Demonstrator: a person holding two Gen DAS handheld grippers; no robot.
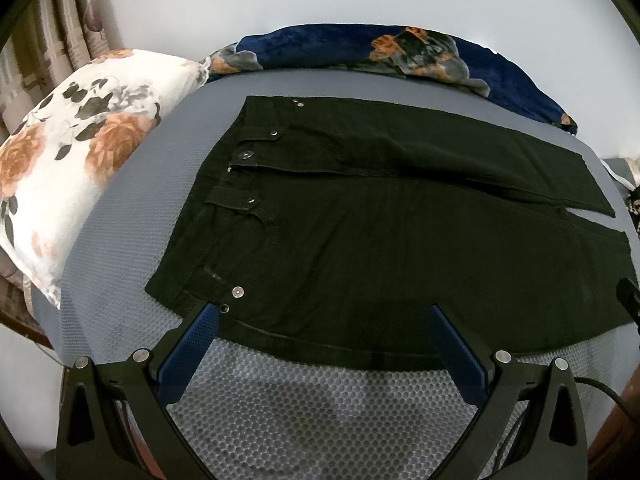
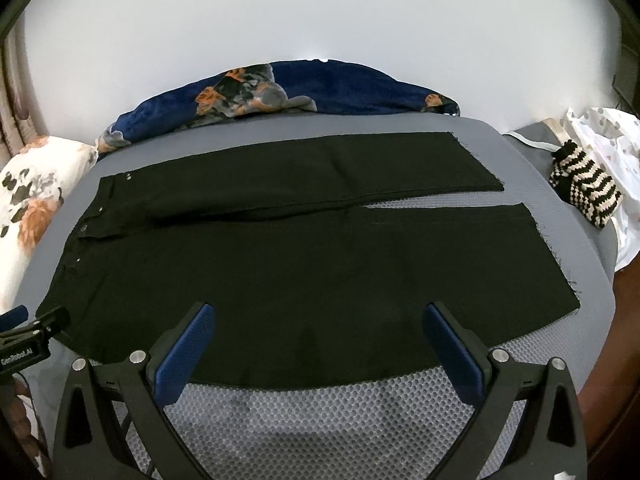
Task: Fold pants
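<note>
Floral pillow (image 1: 76, 152): at the left end of the bed, just off the waistband.
Left gripper (image 1: 320, 312): released, jaws spread wide, 2 blue pads over the near edge of the pants at the waist end; left fingertip (image 1: 208, 312) beside a rivet.
Pants (image 2: 280, 264): black, spread flat on the grey mesh bed cover (image 2: 320, 412), waistband left, 2 legs running right, a narrow gap between the hems.
Blue floral blanket (image 2: 320, 88): bunched along the far edge.
Right gripper (image 2: 318, 312): released, jaws spread wide, above the near leg's edge.
Striped knit item (image 2: 584, 188): at the right end, apart from the hems.
</note>
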